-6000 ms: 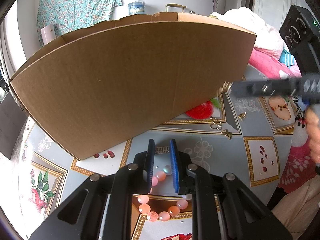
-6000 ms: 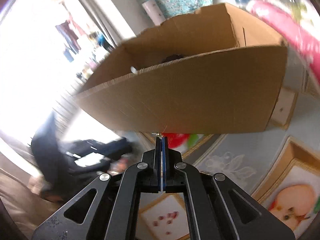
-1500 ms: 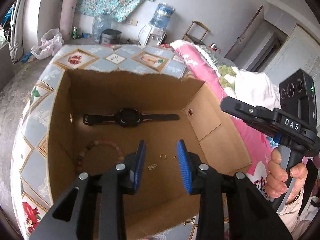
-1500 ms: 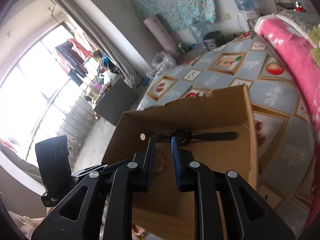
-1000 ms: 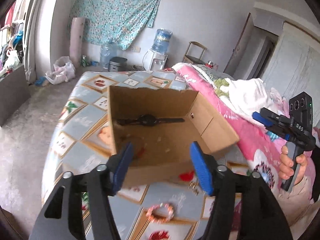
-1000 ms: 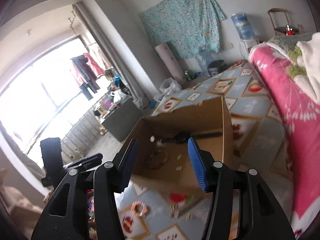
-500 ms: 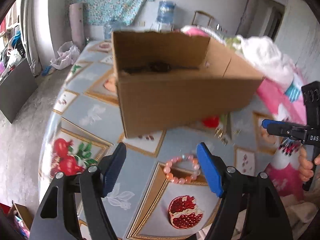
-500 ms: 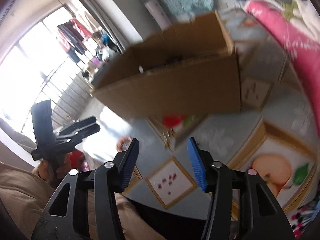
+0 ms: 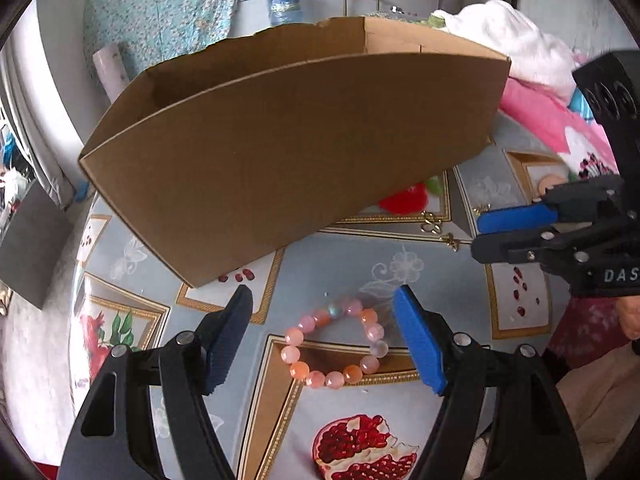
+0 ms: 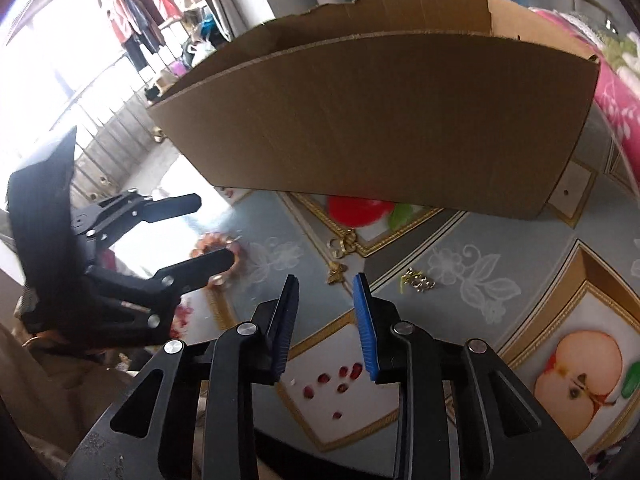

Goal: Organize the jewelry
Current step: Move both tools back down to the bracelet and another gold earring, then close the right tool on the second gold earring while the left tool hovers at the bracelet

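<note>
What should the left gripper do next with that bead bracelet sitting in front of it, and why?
Probably ease the left gripper down over the pink bead bracelet and close on its near side. The jaws stand open with the bracelet lying flat on the tablecloth between and just beyond the tips, untouched, and the cardboard box it likely belongs in stands right behind.

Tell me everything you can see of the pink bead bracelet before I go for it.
The bead bracelet is a closed ring of round, glossy beads in pink, peach and orange, with one bluish bead on its far side. It lies flat on the patterned tablecloth, straddling a gold-bordered panel, in front of the cardboard box and apart from it. It sits between the open fingers of the left gripper, which do not seem to touch it. In the right wrist view that gripper hides part of it.
</note>
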Tool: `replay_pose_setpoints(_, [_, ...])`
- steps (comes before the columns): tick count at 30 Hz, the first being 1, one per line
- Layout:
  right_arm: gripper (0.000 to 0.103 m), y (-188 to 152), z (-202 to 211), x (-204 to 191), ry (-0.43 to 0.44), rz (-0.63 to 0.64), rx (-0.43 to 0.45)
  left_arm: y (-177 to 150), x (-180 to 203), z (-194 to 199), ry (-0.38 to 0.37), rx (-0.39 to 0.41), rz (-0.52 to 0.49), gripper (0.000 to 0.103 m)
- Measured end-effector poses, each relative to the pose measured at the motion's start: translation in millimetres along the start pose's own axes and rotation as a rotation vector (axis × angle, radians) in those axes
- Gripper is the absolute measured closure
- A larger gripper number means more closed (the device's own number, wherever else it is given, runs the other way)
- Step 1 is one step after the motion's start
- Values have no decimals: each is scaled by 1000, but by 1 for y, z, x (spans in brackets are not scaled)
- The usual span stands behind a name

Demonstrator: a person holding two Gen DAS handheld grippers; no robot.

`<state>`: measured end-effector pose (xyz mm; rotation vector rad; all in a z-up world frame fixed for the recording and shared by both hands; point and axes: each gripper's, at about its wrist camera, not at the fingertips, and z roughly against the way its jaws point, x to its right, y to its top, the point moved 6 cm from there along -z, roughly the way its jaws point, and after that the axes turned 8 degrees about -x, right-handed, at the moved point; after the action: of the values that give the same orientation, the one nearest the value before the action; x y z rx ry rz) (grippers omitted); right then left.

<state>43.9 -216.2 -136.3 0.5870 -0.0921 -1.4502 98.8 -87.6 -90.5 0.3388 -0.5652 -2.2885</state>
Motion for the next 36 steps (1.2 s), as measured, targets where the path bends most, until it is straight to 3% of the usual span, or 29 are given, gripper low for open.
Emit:
replay_pose_setpoints(7, [78, 6, -6, -4, -47, 47, -4, 2, -2, -4, -2, 13, 5, 32])
replay_pose_setpoints(14, [96, 12, -13, -4, -50, 44, -19, 5, 8, 12, -68, 132, -44, 32])
replay_pose_setpoints(20, [100, 6, -18, -9, 106, -26, -68, 2, 20, 15, -145, 138, -81, 54])
replay_pose_setpoints(22, [100, 5, -19, -12, 163, -47, -77, 1, 24, 14, -170, 134, -89, 57])
replay_pose_setpoints(28, [97, 11, -4, 7, 212, -136, -20, 3, 29, 14, -199, 132, -94, 59])
replay_pose_setpoints(33, [96, 6, 5, 23, 224, -186, 5, 7, 42, 10, -273, 121, -136, 60])
replay_pose_setpoints(36, [96, 5, 7, 26, 238, -199, 17, 9, 49, 2, -267, 95, -158, 65])
